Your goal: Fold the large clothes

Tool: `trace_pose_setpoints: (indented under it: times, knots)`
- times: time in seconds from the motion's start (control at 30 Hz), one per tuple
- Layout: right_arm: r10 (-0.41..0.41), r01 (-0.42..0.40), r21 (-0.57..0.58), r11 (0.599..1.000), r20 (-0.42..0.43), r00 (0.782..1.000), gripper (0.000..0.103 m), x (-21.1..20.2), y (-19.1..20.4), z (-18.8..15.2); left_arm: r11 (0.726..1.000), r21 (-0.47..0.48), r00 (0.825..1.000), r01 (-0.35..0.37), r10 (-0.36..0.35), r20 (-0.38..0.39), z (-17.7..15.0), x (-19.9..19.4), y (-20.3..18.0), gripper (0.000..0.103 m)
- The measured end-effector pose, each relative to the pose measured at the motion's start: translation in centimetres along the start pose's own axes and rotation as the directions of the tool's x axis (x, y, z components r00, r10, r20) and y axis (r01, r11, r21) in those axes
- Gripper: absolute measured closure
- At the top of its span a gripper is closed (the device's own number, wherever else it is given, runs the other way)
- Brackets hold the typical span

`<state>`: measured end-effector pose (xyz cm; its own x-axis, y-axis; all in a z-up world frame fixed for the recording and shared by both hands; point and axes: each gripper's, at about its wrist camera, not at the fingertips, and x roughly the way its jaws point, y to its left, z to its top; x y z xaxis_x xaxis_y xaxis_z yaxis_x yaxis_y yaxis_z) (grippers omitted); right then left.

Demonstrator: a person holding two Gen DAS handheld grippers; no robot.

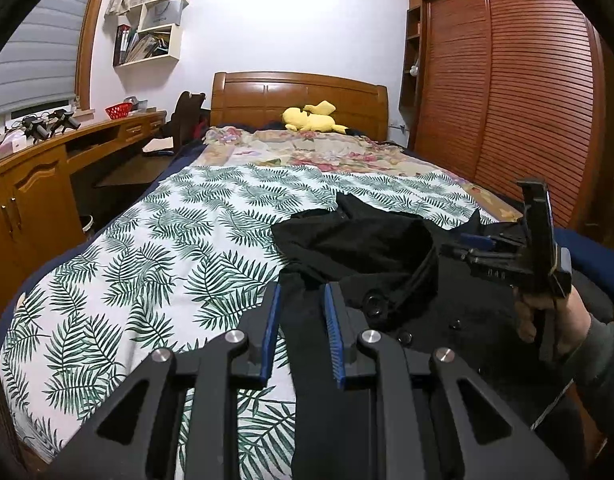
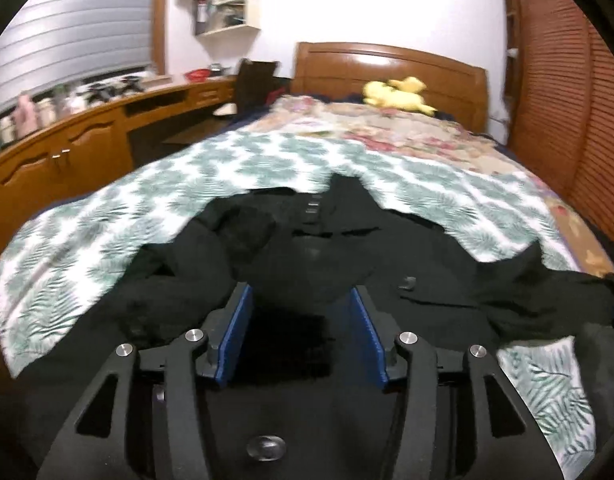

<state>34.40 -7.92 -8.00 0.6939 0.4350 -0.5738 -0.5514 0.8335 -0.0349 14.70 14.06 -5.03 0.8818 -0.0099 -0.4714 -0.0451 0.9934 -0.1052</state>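
- Black coat [image 1: 387,248] with round buttons lies rumpled on the near part of the bed, seen from the left wrist camera.
- It rests on a white bed cover with green leaf prints [image 1: 147,248].
- The left gripper [image 1: 303,320], black with blue pads, has its two fingers close together, and a fold of the black coat sits pinched between them.
- Off to the right, the right gripper [image 1: 479,242] hangs over the coat, held by a hand [image 1: 547,320] in a grey sleeve [image 1: 603,356]. From this side I cannot tell how far it is open.
- Far back, a yellow soft toy [image 1: 311,118] lies by the brown wooden headboard [image 1: 299,100].
- A long wooden desk [image 1: 47,168] runs down the left, and a brown slatted wardrobe [image 1: 507,92] stands on the right.
- White wall shelves with books [image 1: 151,24] hang above the desk.

- Black coat [image 2: 327,240] fills the middle of the right wrist camera picture, which is a bit blurry.
- It is spread wide across the leaf cover [image 2: 107,216], with one end reaching off to the right.
- The right gripper [image 2: 301,332] has its blue pads about half open. Dark coat cloth shows in the gap, but the pads do not press on it.
- The yellow toy [image 2: 395,96] and headboard [image 2: 387,68] show at the back here too.
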Motion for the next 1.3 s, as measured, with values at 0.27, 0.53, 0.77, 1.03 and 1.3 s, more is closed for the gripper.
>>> trace_pose_setpoints:
  times: [0.27, 0.53, 0.77, 1.03, 1.3]
  knots:
    - [0.13, -0.132, -0.021, 0.991, -0.092, 0.987, 0.051, 2.9, 6.6, -2.2, 1.0, 0.008, 1.0, -0.007, 0.008, -0.016, -0.2, 0.3, -0.2, 0.083]
    - [0.164, -0.146, 0.123, 0.982, -0.152, 0.975, 0.03, 5.9, 6.8, -3.8, 1.0, 0.024, 1.0, -0.014, 0.014, -0.004, -0.3, -0.1, -0.7, 0.083]
    - [0.188, -0.16, 0.189, 0.969, -0.139, 0.972, 0.035, 7.0, 5.8, -2.9, 1.0, 0.021, 1.0, 0.002, -0.002, 0.006, -0.3, -0.1, -0.8, 0.083]
    - [0.226, -0.214, 0.123, 0.969, -0.092, 0.97, 0.103, 4.5, 5.0, -2.2, 0.999, 0.022, 0.999, 0.035, -0.036, 0.021, -0.3, -0.1, -2.2, 0.075]
    - [0.246, -0.244, 0.054, 0.968, -0.035, 0.969, 0.103, -2.9, 3.7, -2.1, 0.998, 0.05, 0.999, 0.044, -0.045, 0.028, 0.2, 0.2, -4.2, 0.072]
